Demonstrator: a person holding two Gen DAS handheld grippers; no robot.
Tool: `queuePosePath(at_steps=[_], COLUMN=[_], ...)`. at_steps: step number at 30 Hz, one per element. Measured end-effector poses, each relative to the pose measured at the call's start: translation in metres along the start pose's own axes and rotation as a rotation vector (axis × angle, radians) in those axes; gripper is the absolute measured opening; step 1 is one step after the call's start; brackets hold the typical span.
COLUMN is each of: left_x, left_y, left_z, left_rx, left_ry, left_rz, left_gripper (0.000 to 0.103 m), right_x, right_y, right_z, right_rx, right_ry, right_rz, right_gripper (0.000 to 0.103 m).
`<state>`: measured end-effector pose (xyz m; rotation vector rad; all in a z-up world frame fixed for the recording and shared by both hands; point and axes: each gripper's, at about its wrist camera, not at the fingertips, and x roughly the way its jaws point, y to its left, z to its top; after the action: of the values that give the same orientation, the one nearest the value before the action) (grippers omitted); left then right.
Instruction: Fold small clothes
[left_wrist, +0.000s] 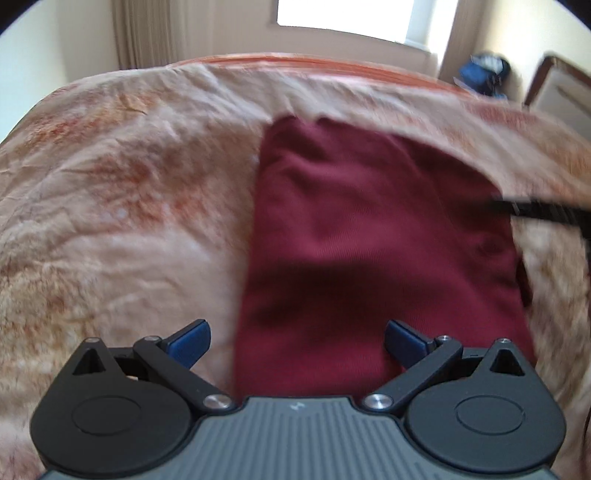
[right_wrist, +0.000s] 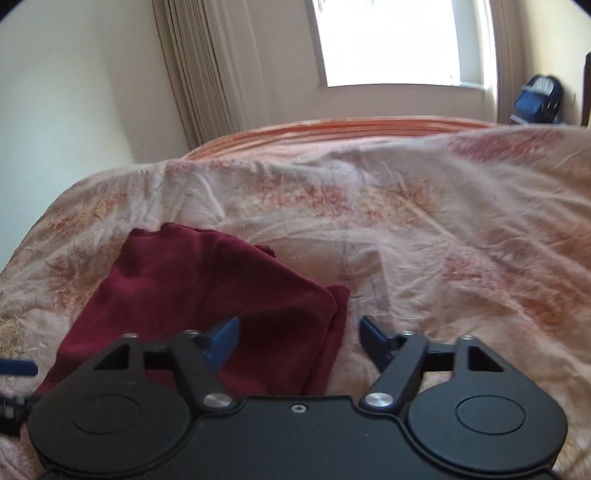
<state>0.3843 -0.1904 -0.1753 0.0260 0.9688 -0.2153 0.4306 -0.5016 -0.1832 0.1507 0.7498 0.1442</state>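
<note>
Item: maroon garment (left_wrist: 373, 251), knit fabric, folded into a long rectangle with straight edges. Lies flat on the bedspread (left_wrist: 122, 206). In the right wrist view its near-right corner shows two stacked layers, the lower layer sticking out a little past the upper one. No label, print or writing can be read on it.

Left gripper (left_wrist: 297, 341): black body, blue fingertip pads, jaws spread wide, nothing between them. It hangs above the garment's near end; the right pad is over the cloth, the left pad over the bedspread just beside the garment's left edge. Whether either pad touches cloth cannot be told. A small pale mark sits on the ribbed grey housing; it is not legible.

Right gripper (right_wrist: 299, 341): same build, jaws parted about halfway, nothing pinched. It sits over the garment's right edge, left pad above the cloth, right pad above the bedspread.

Support: bedspread, cream with a rust-orange leaf pattern, creased. An orange striped cover (right_wrist: 332, 129) shows at the far edge.

Surroundings: beige curtain (right_wrist: 210, 70), bright window (right_wrist: 391, 40), blue bag (right_wrist: 539, 99) at far right, blurred.
</note>
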Motion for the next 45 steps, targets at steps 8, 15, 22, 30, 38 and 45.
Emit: queuePosePath(at_steps=[8, 15, 22, 30, 38, 45], left_x=[0.003, 0.006, -0.010, -0.005, 0.011, 0.026], left_y=[-0.001, 0.003, 0.019, 0.041, 0.056, 0.046], left_z=[-0.008, -0.004, 0.013, 0.029, 0.051, 0.069], left_rx=[0.002, -0.004, -0.076, -0.129, -0.140, -0.111], left_ry=[0.052, 0.074, 0.026, 0.011, 0.011, 0.036], left_rz=[-0.015, -0.029, -0.031, -0.007, -0.024, -0.027], left_gripper=[0.102, 0.103, 0.103, 0.103, 0.103, 0.103], right_x=[0.019, 0.034, -0.019, -0.020, -0.029, -0.007], right_y=[-0.003, -0.008, -0.002, 0.009, -0.011, -0.015], right_z=[0.019, 0.015, -0.003, -0.033, -0.013, -0.002], right_rx=[-0.126, -0.207, -0.007, -0.043, 0.081, 0.164], right_ry=[0.011, -0.004, 0.004, 0.195, 0.086, 0.116], right_rz=[0.017, -0.049, -0.008, -0.081, 0.023, 0.090], right_gripper=[0.005, 0.010, 0.074, 0.080, 0.096, 0.102])
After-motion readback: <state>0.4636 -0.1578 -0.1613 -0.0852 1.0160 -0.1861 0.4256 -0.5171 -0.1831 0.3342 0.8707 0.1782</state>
